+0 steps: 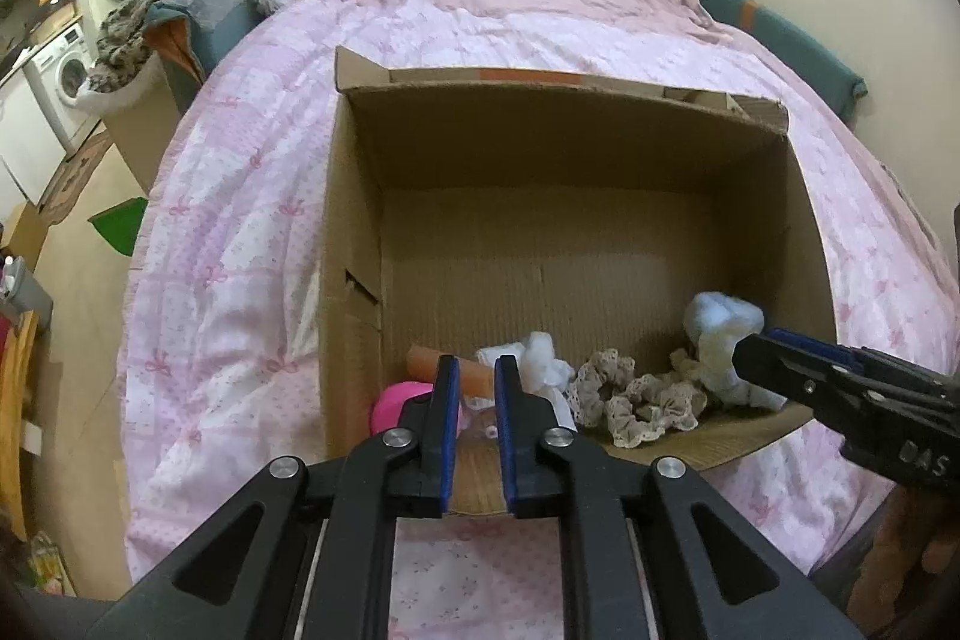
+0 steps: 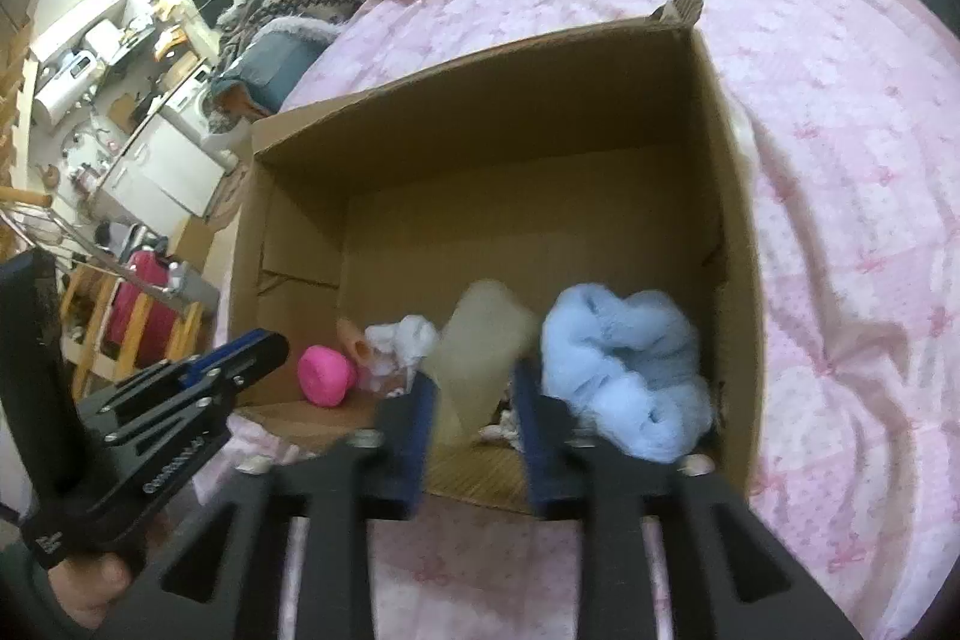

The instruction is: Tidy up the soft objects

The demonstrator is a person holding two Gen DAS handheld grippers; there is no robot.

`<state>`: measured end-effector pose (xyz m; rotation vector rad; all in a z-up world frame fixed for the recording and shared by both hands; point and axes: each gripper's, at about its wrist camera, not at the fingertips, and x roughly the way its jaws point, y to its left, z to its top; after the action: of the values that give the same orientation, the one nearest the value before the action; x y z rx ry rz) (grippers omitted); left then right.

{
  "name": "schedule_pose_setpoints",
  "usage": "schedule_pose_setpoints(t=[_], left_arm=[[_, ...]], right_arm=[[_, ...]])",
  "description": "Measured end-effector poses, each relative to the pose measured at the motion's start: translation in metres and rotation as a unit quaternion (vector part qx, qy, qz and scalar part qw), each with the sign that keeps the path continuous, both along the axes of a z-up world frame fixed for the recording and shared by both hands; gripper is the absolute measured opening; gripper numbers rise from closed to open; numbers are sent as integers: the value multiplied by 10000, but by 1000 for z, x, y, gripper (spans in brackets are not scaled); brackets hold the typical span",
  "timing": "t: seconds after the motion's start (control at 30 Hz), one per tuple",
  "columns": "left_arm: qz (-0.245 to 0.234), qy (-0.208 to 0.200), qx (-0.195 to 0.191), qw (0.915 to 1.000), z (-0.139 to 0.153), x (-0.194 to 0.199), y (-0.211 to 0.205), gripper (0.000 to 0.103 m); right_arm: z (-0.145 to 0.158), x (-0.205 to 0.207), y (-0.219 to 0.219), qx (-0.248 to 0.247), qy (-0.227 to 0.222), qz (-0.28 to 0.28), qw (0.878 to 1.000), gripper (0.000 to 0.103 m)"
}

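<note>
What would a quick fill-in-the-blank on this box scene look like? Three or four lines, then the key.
1. The cardboard box sits on a ____ bedspread.
2. The fluffy item at the box's right side in the right wrist view is light ____.
3. The lace scrunchie lies ____ the box.
4. In the right wrist view, the pink ball lies in the box's near ____ corner.

Missing words: pink; blue; inside; left.
</note>
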<state>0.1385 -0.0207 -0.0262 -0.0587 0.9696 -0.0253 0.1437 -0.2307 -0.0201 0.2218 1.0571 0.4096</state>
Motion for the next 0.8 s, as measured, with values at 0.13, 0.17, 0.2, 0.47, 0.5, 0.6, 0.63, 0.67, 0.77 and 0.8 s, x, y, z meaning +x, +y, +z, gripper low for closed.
schedule_pose_setpoints(t=[0.13,0.17,0.2,0.47,0.5,0.6,0.63,0.67,0.77,0.8], left_arm=[[73,-121,99,9999,7,-5,2,22],[101,-167,127,9997,10,-6,3,26],[136,-218,162,9995,13,-8,4,29],[480,-580,375,9965,49,-22,21,55],[505,-648,356,9960,55,-25,24,55],[547,-794,346,9947,68,-35,30,55],[507,-822,314,9948,71,-39,31,56],[446,-836,263,9952,75,-44,31,58],[341,-836,200,9957,80,-57,29,64],[318,-852,214,9956,82,-63,28,65]], right_arm=[[8,-3,-3,-80,-215,-98,9997,66],[10,-4,-5,-92,-245,-138,9996,66],[12,-5,-6,-101,-260,-178,9995,67],[43,-19,-18,-114,-620,-413,9972,74],[48,-21,-19,-120,-665,-438,9968,74],[63,-30,-19,-214,-839,-483,9951,76],[67,-34,-19,-235,-878,-483,9947,77],[70,-39,-20,-238,-917,-468,9944,79],[79,-51,-21,-293,-1001,-510,9932,83],[80,-56,-22,-311,-1018,-521,9930,84]])
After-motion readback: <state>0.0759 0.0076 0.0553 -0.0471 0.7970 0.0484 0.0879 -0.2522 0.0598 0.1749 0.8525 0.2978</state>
